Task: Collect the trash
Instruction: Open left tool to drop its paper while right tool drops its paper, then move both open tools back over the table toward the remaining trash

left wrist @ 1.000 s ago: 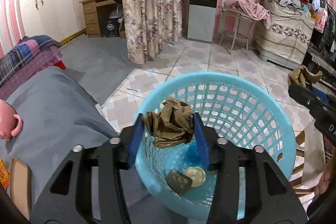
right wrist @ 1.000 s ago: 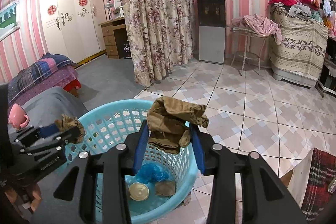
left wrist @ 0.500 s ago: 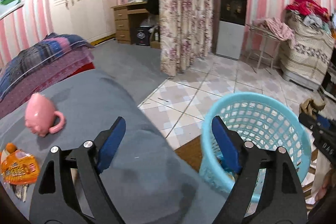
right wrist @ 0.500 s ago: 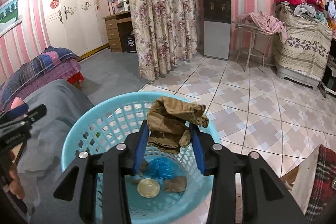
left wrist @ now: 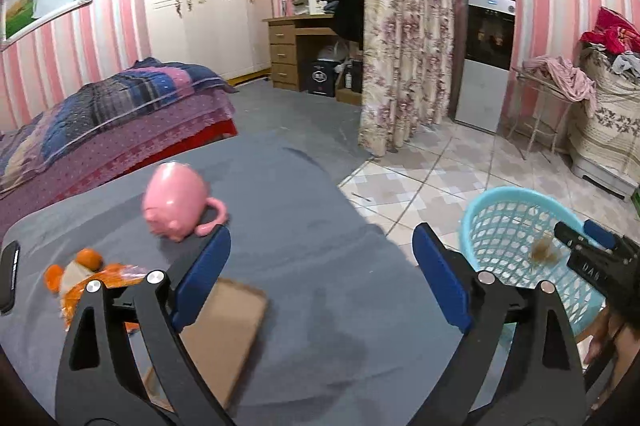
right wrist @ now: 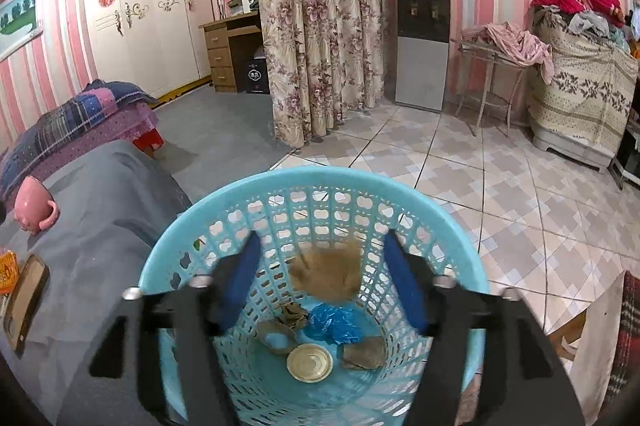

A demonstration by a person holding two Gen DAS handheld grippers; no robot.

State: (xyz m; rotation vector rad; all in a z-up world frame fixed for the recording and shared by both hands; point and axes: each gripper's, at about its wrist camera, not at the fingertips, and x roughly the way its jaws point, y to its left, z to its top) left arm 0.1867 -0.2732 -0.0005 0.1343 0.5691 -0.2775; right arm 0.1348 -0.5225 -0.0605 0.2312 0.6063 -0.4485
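The right gripper (right wrist: 322, 280) hangs over the blue basket (right wrist: 224, 202) with its jaws spread and holding nothing; a blurred brown wad (right wrist: 326, 274) is in mid-air between them, inside the basket's rim, above a metal lid (right wrist: 309, 362) and a blue bag (right wrist: 334, 322) on the basket's bottom. The left gripper (left wrist: 320, 268) is also spread and empty above the grey table (left wrist: 280, 194), near a piece of cardboard (left wrist: 224, 330), an orange wrapper (left wrist: 80, 280) and a pink mug (left wrist: 176, 204) toward the table's left edge.

grey table (left wrist: 304, 226) with pink mug (left wrist: 176, 204) (tipped), cardboard (left wrist: 224, 330), orange wrapper (left wrist: 80, 276)

Only "DA" is legible on the right tool (left wrist: 596, 266).
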